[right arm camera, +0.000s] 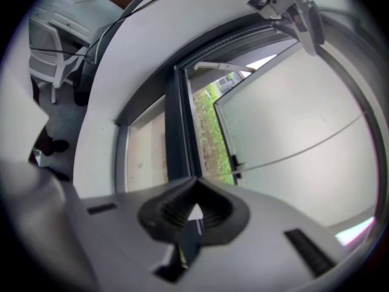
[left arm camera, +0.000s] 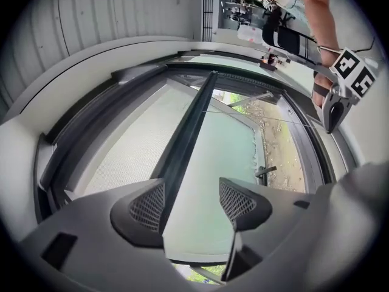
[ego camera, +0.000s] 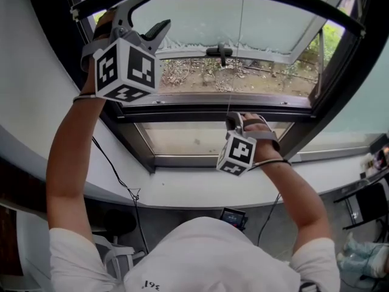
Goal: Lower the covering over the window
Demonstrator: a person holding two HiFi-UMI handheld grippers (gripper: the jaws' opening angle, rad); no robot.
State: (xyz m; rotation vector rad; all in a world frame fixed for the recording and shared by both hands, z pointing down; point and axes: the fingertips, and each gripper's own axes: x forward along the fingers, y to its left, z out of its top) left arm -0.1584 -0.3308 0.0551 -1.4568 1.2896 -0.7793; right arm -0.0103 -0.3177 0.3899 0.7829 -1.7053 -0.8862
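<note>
1. One mesh covering [left arm camera: 121, 154] is the thing to bring down. It sits high in the window opening, with most of the opening below it uncovered, so I judge the lowering to be at an early stage.
2. Its dark bottom rail [left arm camera: 185, 132] spans the frame, and a thin cord [right arm camera: 304, 145] hangs from the rail's middle. Pulling from the centre should bring the rail down level, not skewed.
3. The right gripper [ego camera: 234, 121] is low, near the sill [ego camera: 182, 193]. Its jaws are pressed together, and the cord runs taut straight into their tips. I read this as a pinch on the cord, held low to draw the rail down.
4. The left gripper [ego camera: 157, 10] is raised by the rail's left end with its jaws wide apart. Nothing lies between the pads, and only rail and mesh show beyond them. It is probably there to steady the rail or take the next hold higher up.
5. Behind the cord, a pale sash stands swung outward, with its handle [ego camera: 219, 50] on the lower edge and bare ground past it. The handle lies near the cord's line and could snag it.
</note>
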